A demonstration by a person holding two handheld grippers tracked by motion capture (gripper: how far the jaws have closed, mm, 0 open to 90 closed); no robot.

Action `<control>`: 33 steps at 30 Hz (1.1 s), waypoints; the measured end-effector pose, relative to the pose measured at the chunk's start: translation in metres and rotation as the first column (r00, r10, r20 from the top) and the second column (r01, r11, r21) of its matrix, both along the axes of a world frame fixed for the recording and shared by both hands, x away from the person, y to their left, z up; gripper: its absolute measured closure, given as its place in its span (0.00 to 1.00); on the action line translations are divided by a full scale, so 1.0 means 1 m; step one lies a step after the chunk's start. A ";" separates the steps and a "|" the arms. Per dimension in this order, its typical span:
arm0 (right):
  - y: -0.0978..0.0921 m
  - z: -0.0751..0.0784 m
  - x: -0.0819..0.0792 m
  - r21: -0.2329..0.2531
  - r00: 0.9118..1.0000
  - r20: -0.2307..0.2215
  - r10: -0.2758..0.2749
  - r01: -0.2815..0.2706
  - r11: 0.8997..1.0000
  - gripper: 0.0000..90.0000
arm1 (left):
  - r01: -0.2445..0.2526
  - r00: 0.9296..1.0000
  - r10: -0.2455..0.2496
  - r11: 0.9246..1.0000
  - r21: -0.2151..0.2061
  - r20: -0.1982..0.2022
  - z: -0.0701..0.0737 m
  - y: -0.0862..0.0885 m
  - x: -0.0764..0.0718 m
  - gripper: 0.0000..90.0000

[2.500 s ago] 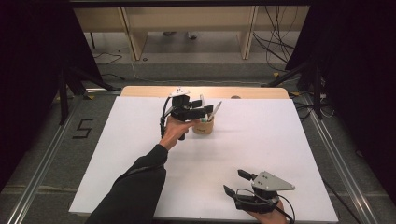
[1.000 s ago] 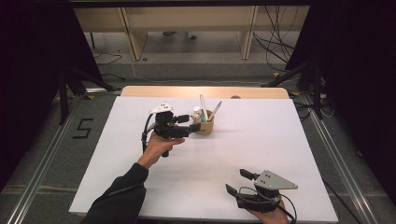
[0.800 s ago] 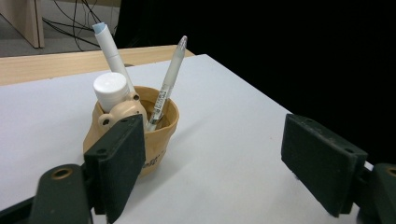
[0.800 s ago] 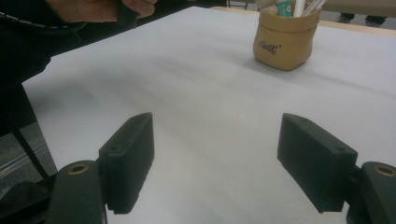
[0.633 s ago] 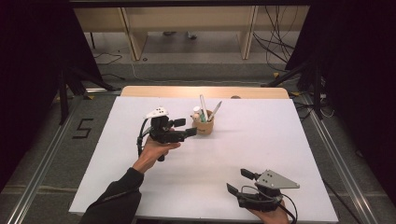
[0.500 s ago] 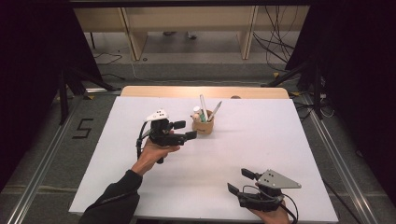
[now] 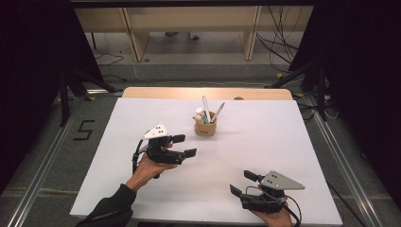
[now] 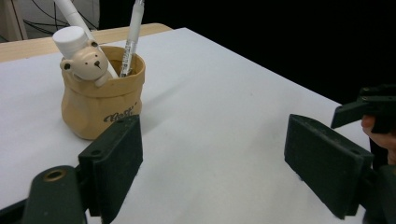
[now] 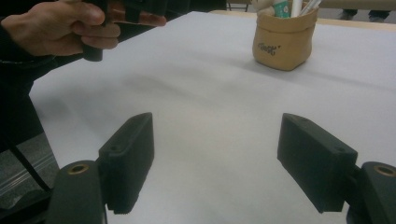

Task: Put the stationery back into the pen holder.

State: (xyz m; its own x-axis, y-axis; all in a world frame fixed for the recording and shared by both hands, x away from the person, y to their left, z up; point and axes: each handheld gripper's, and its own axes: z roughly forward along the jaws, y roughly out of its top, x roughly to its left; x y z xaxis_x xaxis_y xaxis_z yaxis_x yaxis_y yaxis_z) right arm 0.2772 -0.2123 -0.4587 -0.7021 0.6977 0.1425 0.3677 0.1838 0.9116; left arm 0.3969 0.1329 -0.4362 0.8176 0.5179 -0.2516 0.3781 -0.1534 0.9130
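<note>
Left tool (image 7: 182, 145), jaws apart and empty, has drawn back from the tan pen pot (image 7: 205, 126) standing mid-worktop (image 7: 283, 142), pens inside; that placing looks finished. Right tool (image 7: 244, 183) rests open.

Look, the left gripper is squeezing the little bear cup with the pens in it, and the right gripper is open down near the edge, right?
Not quite. The left gripper is open and apart from the bear cup, not squeezing it; the left gripper view shows its jaws wide with nothing between them. The pens do stand in the cup, and the right gripper is open near the table's edge.
</note>
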 end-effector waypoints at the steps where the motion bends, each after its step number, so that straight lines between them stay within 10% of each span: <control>1: 0.000 0.000 0.000 0.000 1.000 0.000 0.000 0.000 1.000 0.31 | 0.003 1.000 -0.003 1.000 0.001 0.002 0.000 0.001 -0.003 0.21; 33: -0.005 -0.002 0.001 -0.009 1.000 0.011 -0.024 0.024 1.000 0.30 | 0.022 1.000 -0.023 0.998 0.060 0.015 -0.027 0.034 -0.057 0.19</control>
